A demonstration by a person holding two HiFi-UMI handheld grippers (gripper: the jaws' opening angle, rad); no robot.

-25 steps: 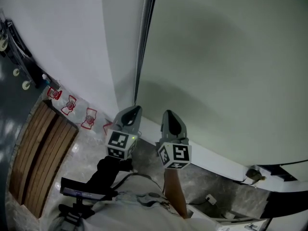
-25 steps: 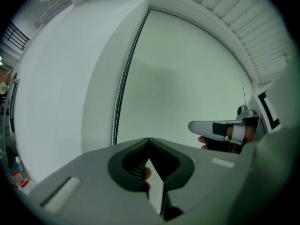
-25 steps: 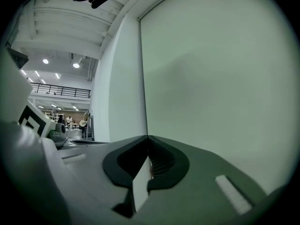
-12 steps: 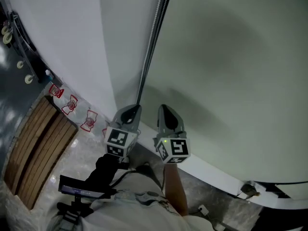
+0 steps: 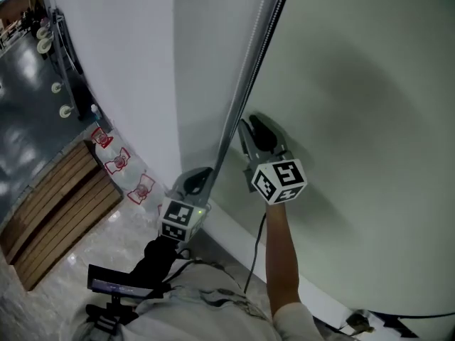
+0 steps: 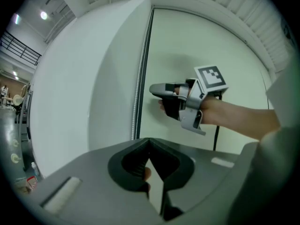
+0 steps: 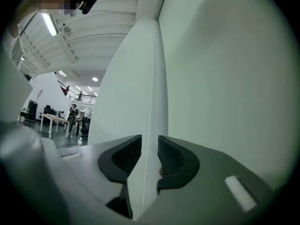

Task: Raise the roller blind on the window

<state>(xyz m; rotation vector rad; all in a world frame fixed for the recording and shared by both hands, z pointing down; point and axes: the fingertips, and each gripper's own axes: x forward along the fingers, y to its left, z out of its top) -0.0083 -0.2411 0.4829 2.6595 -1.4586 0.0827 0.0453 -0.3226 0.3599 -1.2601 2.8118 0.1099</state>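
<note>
Left to right: wooden slats (image 5: 50, 212) on the floor, white wall (image 5: 121, 69), left gripper (image 5: 201, 172) low, pinching the taut bead chain (image 5: 249, 77), right gripper (image 5: 250, 123) higher, jaws opening with the chain passing between them, against the lowered blind (image 5: 370, 105).

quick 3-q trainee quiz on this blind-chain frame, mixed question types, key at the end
1. True or false: along the bead chain, the right gripper sits below the left gripper.
2. What stands between the right gripper's jaws? A) bead chain B) a cable C) nothing
3. Short answer: which gripper is clamped on the chain?
Key: 1 false. 2 A; its jaws are opening and the pads do not press the chain. 3 left.
</note>
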